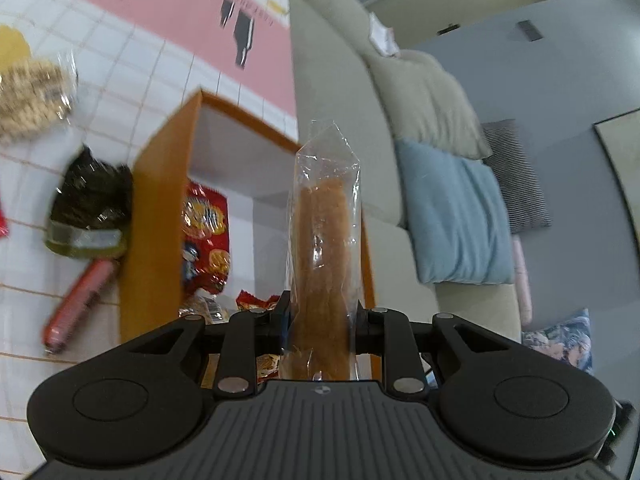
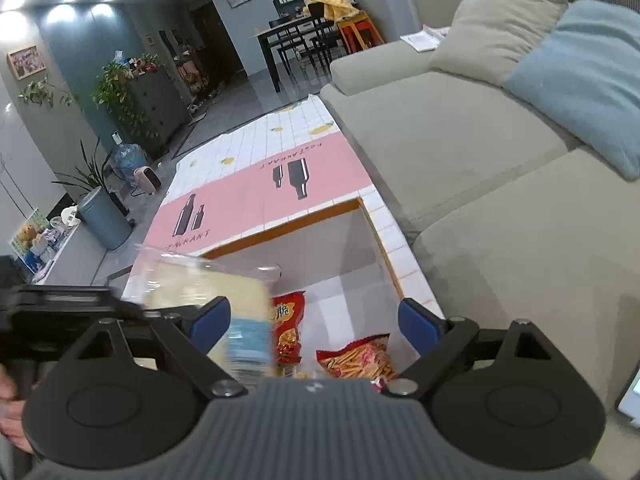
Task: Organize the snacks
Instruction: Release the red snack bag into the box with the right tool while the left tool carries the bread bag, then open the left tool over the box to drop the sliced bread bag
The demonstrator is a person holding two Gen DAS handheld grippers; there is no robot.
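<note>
box [image 2: 320,224] far half bare — near end: snack bags [image 2: 356,356] | sofa [image 2: 460,152] right

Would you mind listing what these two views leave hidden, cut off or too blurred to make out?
- Left wrist view: the clear-wrapped snack has its lower end hidden behind the left gripper.
- Left wrist view: the box floor is blocked by the gripper body.
- Right wrist view: the pale packet is motion-blurred; its label is unreadable.
- Right gripper: open, holding nothing.

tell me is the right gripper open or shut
Open. In the right wrist view the right gripper has its blue fingertips spread wide apart above the box, gripping nothing.
</note>
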